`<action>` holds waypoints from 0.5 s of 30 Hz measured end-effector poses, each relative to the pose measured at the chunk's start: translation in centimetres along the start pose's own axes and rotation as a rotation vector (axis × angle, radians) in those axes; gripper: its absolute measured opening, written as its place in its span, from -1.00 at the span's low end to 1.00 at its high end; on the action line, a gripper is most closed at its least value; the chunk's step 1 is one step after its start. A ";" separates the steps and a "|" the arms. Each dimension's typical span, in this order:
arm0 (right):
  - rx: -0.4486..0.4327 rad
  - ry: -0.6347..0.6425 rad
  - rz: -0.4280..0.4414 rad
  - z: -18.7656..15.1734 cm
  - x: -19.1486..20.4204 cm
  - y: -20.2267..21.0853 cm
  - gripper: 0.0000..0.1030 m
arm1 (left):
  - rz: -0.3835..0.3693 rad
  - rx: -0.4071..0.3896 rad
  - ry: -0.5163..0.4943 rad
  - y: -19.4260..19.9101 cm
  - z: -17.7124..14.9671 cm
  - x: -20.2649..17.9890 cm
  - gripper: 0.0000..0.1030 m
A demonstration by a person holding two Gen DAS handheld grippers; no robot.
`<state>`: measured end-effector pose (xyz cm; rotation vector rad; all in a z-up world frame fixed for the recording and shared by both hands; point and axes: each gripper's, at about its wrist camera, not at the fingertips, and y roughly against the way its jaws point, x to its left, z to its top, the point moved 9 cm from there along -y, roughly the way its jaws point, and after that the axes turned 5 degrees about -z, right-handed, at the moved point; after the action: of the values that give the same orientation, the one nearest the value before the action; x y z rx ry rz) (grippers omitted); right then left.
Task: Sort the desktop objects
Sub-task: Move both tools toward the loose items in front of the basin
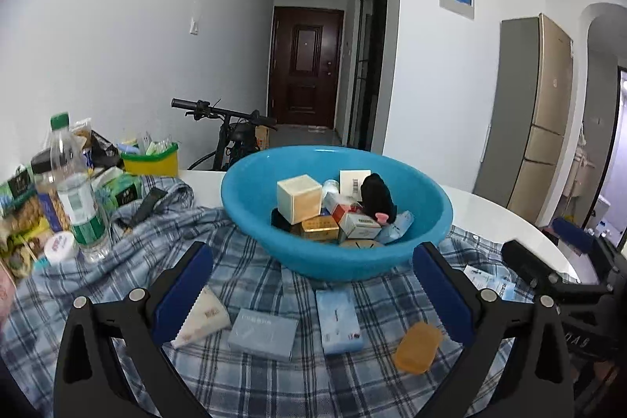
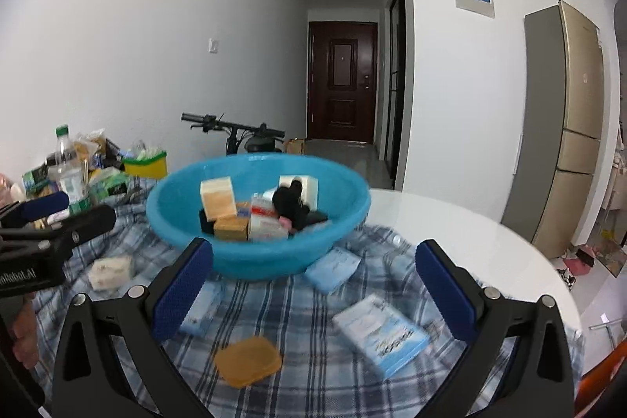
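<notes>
Both grippers hover over the blue-and-white checked cloth (image 1: 274, 390) spread on the white desk (image 2: 450, 222), fingers spread wide and holding nothing: the left gripper (image 1: 313, 296) faces the round blue plastic basin (image 1: 250, 198), the right gripper (image 2: 313, 290) looks at it from further right. The basin already holds a heap of small cartons. Loose on the cloth near its foot lie a grey-blue flat carton (image 1: 262, 333), a pale blue upright packet (image 1: 339, 320), a translucent orange soap-like bar (image 2: 249, 361), a white-and-blue printed box (image 2: 382, 333) and a cream wedge-shaped packet (image 1: 203, 318). The cartons look light and stiff, likely best pinched across their narrow sides. The orange bar seems smooth and may slip, so a grip across its short width appears safest
</notes>
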<state>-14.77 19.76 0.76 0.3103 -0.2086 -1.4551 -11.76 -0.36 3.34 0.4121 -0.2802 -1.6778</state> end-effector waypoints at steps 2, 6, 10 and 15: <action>-0.009 -0.024 0.006 1.5 -0.6 0.3 1.00 | 0.024 0.001 -0.024 0.1 1.1 -0.3 1.00; -0.022 -0.057 0.010 4.6 -1.8 0.7 1.00 | 0.056 -0.049 -0.055 0.8 4.1 -0.8 1.00; -0.064 -0.022 -0.026 7.5 -2.5 1.7 1.00 | 0.114 -0.116 -0.028 1.7 6.9 -0.8 1.00; -0.092 -0.005 -0.020 10.1 -2.3 2.6 1.00 | 0.077 -0.113 -0.050 1.6 9.3 -2.0 1.00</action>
<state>-15.80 21.45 11.22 0.2344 -0.1428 -1.4807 -14.03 0.87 12.63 0.2722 -0.2342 -1.6217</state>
